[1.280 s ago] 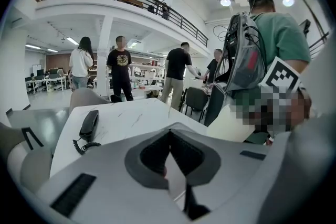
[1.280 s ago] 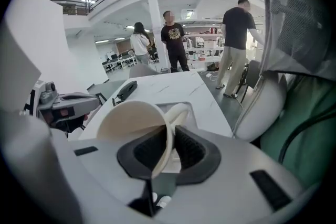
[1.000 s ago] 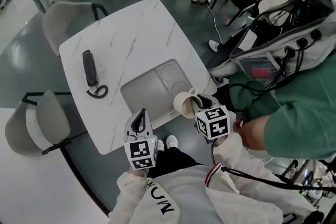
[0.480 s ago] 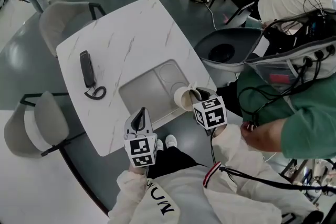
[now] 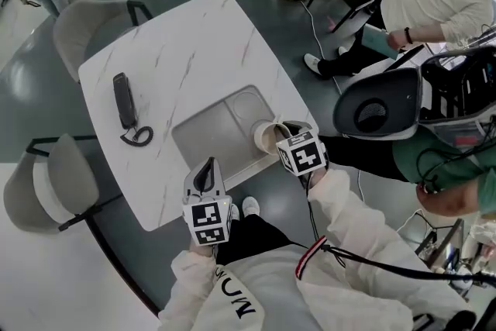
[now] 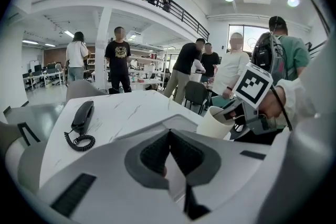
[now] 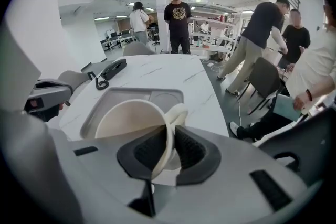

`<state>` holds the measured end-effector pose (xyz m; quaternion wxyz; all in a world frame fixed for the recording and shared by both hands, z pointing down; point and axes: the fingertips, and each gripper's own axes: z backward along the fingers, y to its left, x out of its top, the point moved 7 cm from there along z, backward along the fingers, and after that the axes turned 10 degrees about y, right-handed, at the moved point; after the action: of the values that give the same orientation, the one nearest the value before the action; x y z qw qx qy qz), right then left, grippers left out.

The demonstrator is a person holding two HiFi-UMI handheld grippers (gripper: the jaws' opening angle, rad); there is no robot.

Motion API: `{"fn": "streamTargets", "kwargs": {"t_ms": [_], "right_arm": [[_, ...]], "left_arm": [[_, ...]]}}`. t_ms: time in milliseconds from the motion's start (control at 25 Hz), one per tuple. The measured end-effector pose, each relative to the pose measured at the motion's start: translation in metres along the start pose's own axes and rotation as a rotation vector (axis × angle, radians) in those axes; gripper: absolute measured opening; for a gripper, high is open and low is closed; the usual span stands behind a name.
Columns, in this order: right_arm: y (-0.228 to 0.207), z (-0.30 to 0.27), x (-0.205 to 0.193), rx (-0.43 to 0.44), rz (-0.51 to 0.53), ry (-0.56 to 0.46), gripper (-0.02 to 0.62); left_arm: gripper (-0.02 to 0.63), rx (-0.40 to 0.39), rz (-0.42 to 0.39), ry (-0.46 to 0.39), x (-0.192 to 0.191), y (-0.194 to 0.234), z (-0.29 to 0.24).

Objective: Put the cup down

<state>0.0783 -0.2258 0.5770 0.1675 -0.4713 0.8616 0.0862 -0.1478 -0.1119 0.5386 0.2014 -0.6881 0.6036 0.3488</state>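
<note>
Right gripper [image 7: 169, 136] pinches the cup [image 5: 267, 142] by its wall beside the handle. Cup is tilted, mouth facing left, at the lower-right edge of the tray [image 5: 213, 132], mid-frame in head view. Can't tell if it touches the tray. Left gripper [image 5: 207, 165]: jaws together, empty, lower centre at the table [image 5: 186, 50] edge.

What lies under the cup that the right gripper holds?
The grey tray on the table, near its round recess. The cup, tilted in the right gripper, hides the tray's corner beneath it.
</note>
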Motion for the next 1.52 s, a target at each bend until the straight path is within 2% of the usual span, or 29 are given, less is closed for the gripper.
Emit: {"fn": "streamTargets", "kwargs": {"t_ms": [680, 1080, 1520], "right_arm": [[0.001, -0.025, 0.016, -0.007, 0.083, 0.077, 0.054], [0.0, -0.037, 0.015, -0.016, 0.093, 0.099, 0.054], [-0.006, -0.043, 0.008, -0.021, 0.054, 0.134, 0.054]], "left_arm": [[0.011, 0.014, 0.019, 0.015, -0.011, 0.007, -0.001], [0.011, 0.02, 0.027, 0.031, -0.019, 0.009, -0.001], [0.011, 0.013, 0.028, 0.049, -0.024, 0.007, -0.002]]}}
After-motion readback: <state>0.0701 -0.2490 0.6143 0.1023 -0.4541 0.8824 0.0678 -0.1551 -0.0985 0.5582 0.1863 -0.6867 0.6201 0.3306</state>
